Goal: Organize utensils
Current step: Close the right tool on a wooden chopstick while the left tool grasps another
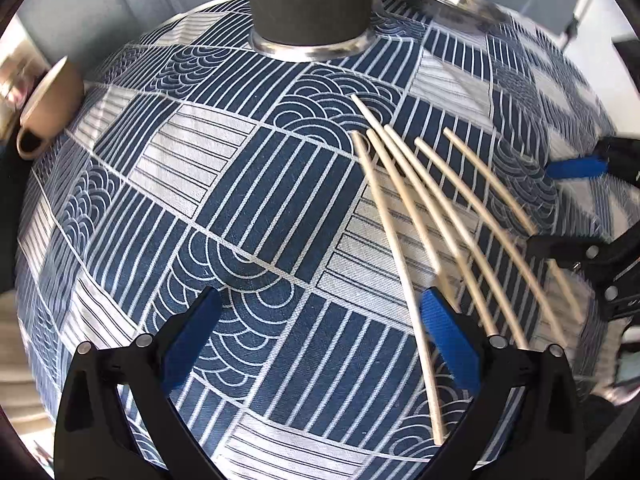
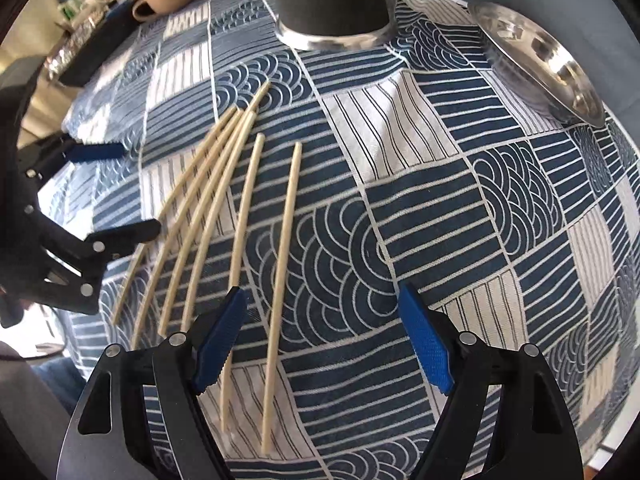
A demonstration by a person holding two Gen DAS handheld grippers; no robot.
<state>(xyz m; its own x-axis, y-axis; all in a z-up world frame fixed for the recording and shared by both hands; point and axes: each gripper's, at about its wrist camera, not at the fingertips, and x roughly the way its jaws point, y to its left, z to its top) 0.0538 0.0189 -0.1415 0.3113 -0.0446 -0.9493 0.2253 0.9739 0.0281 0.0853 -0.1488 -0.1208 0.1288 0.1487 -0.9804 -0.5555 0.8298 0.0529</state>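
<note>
Bench under a blue-and-white patchwork cloth, utensils and dishes on top.
The bench is fully covered by the patterned stripe-and-wave tablecloth. Lying flat on it: six pale wooden chopsticks, fanned, tips near together at the far end. Far side: dark grey cylindrical holder with a metal base rim, shiny steel plate, beige ceramic mug.

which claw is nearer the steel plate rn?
Right. The right claw hovers open over the chopsticks' right edge, on the side of the steel plate. The left claw sits beyond the chopsticks' other edge, farther from the plate.
</note>
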